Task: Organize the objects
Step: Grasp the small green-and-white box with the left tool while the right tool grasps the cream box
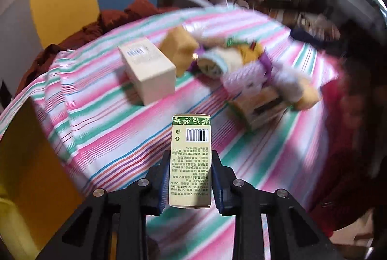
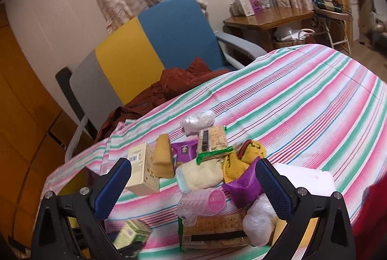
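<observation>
Left wrist view shows my left gripper (image 1: 189,184) pinching the tall pale-green cardboard box with a leafy band and barcode (image 1: 190,158) by its long sides, pads low on the carton so it stands out lengthwise over the pink-and-green striped cloth (image 1: 108,139); I judge that hold suits carrying it clear of the clutter. My right gripper (image 2: 193,185) hangs spread and empty over the jumbled pile, framing the cream rolled sock (image 2: 200,175) and purple foil packet (image 2: 241,187), likely lined up for a later pick.
</observation>
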A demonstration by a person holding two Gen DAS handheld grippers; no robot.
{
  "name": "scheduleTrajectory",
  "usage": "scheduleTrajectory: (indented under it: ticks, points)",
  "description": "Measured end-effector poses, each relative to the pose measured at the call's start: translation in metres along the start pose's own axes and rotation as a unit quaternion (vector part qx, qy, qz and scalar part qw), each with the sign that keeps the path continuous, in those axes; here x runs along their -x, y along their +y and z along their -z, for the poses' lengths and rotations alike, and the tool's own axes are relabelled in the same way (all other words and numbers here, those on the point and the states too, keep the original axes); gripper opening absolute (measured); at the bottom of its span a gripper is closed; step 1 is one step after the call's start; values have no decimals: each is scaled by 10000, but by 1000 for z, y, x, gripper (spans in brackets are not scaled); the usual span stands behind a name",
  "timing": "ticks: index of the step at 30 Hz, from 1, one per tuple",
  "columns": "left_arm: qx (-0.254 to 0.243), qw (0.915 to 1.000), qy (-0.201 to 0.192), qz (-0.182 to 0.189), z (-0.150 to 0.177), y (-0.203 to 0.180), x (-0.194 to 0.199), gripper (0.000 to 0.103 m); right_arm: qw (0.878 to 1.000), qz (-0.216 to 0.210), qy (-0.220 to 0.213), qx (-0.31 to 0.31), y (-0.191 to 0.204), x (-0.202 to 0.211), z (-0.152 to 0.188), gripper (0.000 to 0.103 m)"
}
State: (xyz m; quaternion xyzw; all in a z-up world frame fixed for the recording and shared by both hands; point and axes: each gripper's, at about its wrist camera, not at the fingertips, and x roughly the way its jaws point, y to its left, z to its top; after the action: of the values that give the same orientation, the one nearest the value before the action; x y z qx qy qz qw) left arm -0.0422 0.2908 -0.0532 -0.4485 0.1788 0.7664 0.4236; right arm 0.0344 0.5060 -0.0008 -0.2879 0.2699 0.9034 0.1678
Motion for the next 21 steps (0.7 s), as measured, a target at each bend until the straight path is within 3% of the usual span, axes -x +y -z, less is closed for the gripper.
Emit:
scheduleTrajectory:
  ticks: [4,11,14,21]
  points:
    - [337,9985,-418,104,10,14,37,29,9989,-118,266,361,17,-9,7,103]
    - [905,9928,-782,-3,29,46,63,29,9889,-309,713,1269,78,-36,13,103]
    - [1113,9899,-871,-86,41,60,75,29,9827,-320,947,1559,107,-65,14,97]
    - [1617,9813,-1000,-312,67,92,96,29,9692,298,1392,2011,141,-150,20,90]
